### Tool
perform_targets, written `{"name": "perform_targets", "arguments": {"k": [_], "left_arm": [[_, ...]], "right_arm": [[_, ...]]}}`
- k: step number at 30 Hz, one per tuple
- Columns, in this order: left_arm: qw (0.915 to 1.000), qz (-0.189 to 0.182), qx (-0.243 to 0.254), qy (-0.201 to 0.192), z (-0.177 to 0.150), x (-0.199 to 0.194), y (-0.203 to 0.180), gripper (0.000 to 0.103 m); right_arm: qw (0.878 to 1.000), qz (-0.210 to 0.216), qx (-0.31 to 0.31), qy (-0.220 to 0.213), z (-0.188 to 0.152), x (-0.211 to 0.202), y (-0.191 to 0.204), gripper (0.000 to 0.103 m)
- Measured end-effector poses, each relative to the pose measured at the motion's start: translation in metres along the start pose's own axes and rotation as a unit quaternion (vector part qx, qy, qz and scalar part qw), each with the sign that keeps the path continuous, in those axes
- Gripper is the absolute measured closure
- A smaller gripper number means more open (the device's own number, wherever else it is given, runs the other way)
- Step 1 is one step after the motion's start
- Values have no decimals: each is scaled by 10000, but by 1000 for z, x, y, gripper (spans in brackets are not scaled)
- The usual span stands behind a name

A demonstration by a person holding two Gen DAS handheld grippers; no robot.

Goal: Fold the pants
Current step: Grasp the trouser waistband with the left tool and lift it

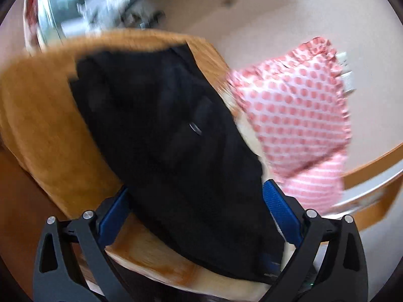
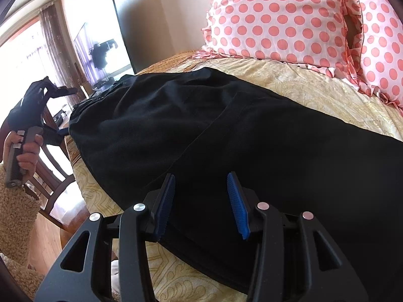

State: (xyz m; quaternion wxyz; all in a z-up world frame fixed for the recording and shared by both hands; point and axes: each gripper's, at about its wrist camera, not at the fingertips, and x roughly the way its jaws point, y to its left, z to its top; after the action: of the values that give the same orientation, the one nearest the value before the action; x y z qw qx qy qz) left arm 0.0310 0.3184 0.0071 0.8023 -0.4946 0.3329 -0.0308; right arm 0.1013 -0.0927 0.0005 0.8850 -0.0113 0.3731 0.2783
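Daylight glares from the window (image 2: 17, 58); left view motion-blurred.

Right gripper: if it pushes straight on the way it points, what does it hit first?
The black pants. The right gripper has its fingers apart and aimed down at the cloth spread on the yellow bedspread; the fabric fills the gap between them. Whether the tips already touch it is unclear.

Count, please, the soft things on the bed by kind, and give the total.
Black pants: 1
Pink polka-dot pillows: 2
Yellow patterned bedspread: 1
Total: 4
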Motion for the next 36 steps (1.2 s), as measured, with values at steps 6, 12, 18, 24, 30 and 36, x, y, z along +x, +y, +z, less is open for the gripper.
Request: {"name": "perform_targets", "arguments": {"k": [6, 12, 18, 24, 30, 36], "left_arm": [[9979, 503, 31, -412, 12, -2, -2, 10], [9899, 1108, -20, -883, 27, -9, 3, 19], [9832, 1515, 378, -950, 24, -3, -8, 21], [9809, 1632, 381, -987, 25, -2, -7, 26], [9795, 1747, 287, -961, 28, -2, -1, 62], [9746, 1894, 514, -1074, 28, -9, -6, 93]], "right_arm": [[10000, 3, 2, -5, 0, 0, 0, 58], [10000, -5, -21, -67, -2, -1, 1, 58], [9995, -147, -248, -161, -6, -3, 6, 57], [9981, -350, -406, -296, -10, -9, 8, 51], [9982, -221, -53, -551, -15, -31, -11, 51], [9961, -89, 150, -867, -21, -53, -24, 51]]}}
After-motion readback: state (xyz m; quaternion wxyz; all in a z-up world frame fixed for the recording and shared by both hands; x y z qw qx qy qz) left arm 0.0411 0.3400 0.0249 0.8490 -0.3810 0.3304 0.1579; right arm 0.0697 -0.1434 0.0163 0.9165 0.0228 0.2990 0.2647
